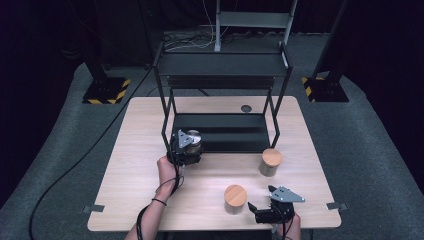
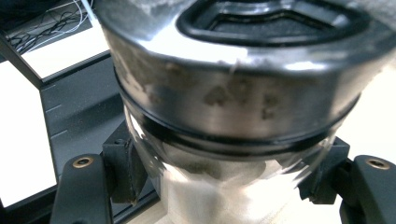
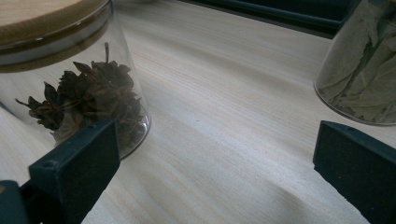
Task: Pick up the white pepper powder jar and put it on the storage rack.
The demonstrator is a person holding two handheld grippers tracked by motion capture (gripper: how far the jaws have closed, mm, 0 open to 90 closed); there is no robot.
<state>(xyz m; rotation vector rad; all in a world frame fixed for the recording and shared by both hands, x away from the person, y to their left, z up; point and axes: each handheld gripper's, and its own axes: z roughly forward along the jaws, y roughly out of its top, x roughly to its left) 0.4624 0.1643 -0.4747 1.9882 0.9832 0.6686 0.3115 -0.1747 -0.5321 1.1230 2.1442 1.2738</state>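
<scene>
High view: left tongs (image 1: pixel 192 145) pinch a metal-lidded glass jar (image 1: pixel 194 138) at the front left corner of the black rack's (image 1: pixel 222 65) lower shelf (image 1: pixel 225 131), mid-counter (image 1: pixel 150 150). Whether the jar's base rests on the shelf or hangs just over its lip, I can't tell. Right tongs (image 1: pixel 256 209) sit near the counter's front edge, toward its right corner, just beside a wooden-lidded jar (image 1: pixel 235 198); a second wooden-lidded jar (image 1: pixel 270 161) stands by the rack's front right leg.

Left gripper view: pads (image 2: pixel 122 164) press the jar's (image 2: pixel 243 93) clear wall below the lid band. Smooth glass, low grip; likely risk is the jar tipping or sliding out if tilted.

Right gripper view: tongs (image 3: pixel 212 168) spread wide, nothing between. Star anise jar (image 3: pixel 79 93) just beside one pad, leaf-filled jar (image 3: pixel 364 74) farther off. A careless sweep could knock the anise jar.
</scene>
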